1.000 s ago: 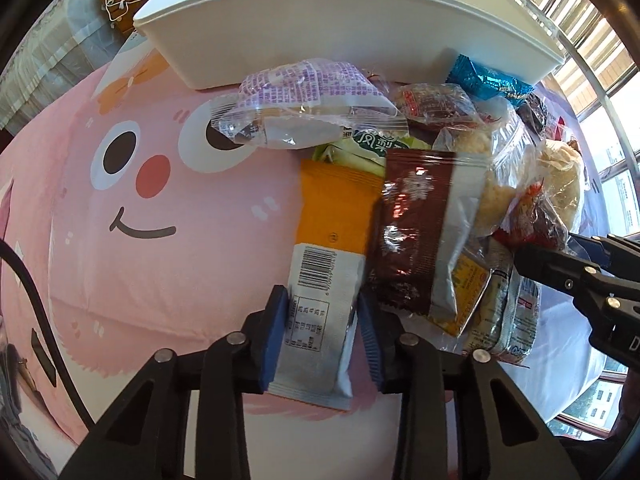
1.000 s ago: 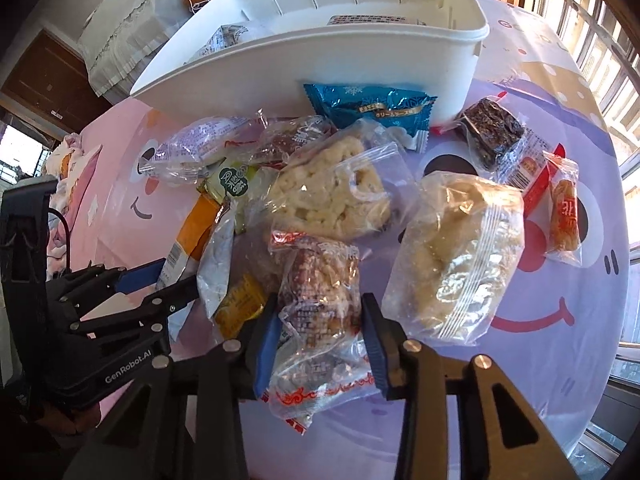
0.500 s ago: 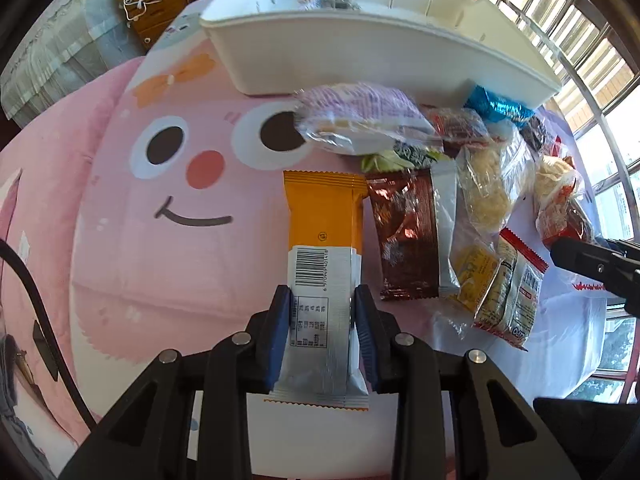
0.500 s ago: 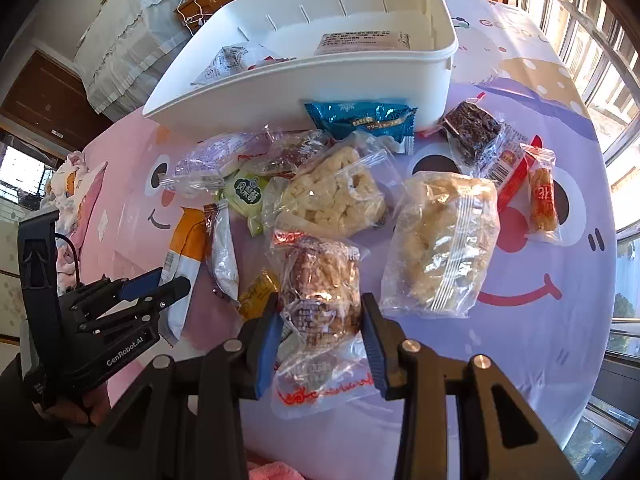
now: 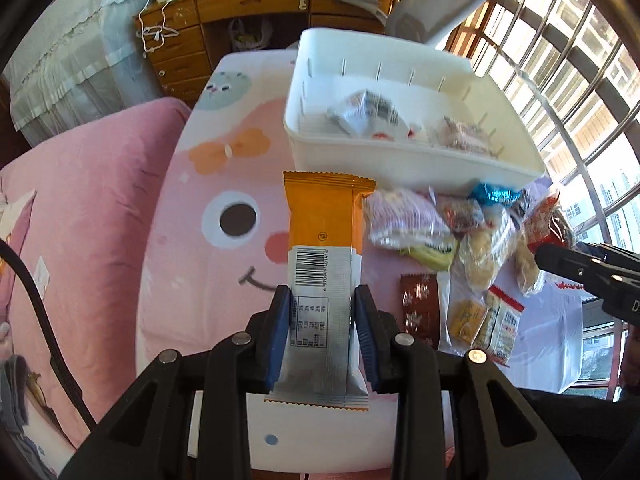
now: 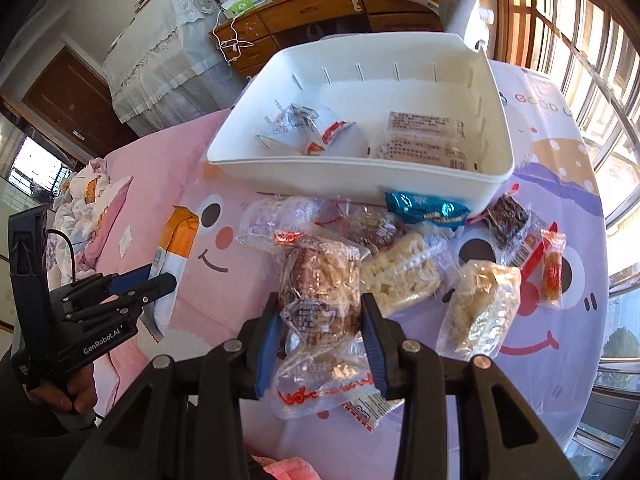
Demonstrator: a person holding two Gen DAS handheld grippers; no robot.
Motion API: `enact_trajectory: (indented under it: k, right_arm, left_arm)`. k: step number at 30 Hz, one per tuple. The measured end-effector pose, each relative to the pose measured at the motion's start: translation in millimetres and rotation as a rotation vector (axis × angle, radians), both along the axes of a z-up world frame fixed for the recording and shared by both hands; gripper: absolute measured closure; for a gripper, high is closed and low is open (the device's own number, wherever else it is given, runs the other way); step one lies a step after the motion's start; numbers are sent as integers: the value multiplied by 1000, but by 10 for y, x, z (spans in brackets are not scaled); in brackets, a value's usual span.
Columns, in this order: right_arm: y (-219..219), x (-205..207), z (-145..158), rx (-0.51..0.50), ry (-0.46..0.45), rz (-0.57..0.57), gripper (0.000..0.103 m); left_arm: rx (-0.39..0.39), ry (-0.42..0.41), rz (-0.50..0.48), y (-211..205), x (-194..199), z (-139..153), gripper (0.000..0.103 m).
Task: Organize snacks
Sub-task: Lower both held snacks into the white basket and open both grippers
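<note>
Both packets have come up off the cloth since a second ago, and we now look down into the bin instead of at its wall. Our left gripper [image 5: 322, 330] is clamped on the orange bar [image 5: 325, 248] by its white barcoded end, orange end pointing toward the bin [image 5: 404, 162], bar held clear above the pink tablecloth [image 5: 200, 280]. Our right gripper [image 6: 322, 338] pinches the clear bag [image 6: 320, 300] of brown puffed snack, its red-printed tail hanging below the pads. Bin sits at the far side of the table, two packs inside: a crumpled white wrapper [image 6: 304, 128] to the left, a flat printed pack [image 6: 424, 140] to the right. The rest of the pile lies just in front of the bin's near wall: blue pack [image 6: 426, 208] touching it, two pale rice-cake bags [image 6: 400, 276] [image 6: 480, 308], a dark bar [image 6: 510, 216], a small orange stick [image 6: 552, 268]. In the left view, a brown sachet [image 5: 418, 308] lies flat right of the bar.
</note>
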State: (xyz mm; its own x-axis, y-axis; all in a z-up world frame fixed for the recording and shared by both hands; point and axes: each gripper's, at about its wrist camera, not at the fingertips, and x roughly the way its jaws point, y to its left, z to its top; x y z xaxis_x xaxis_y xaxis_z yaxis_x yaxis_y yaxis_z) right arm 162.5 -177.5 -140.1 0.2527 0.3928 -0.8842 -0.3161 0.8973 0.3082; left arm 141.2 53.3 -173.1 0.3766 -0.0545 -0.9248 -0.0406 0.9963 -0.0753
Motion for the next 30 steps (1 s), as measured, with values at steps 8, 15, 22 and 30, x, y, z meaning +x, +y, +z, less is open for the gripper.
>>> enact_trajectory:
  k: [8, 15, 22, 30]
  right_arm:
    - [271, 309, 310, 12, -108, -28, 65]
    - [449, 616, 428, -17, -183, -55, 65]
    - [542, 895, 294, -40, -213, -92, 64]
    - [566, 1098, 105, -62, -203, -150, 64]
  left_arm:
    - [6, -64, -65, 232, 440, 415, 73]
    - [-41, -137, -104, 285, 919, 577, 73]
    - [-102, -152, -133, 272, 1412, 443, 73]
    - [-120, -127, -172, 206, 1790, 147, 73]
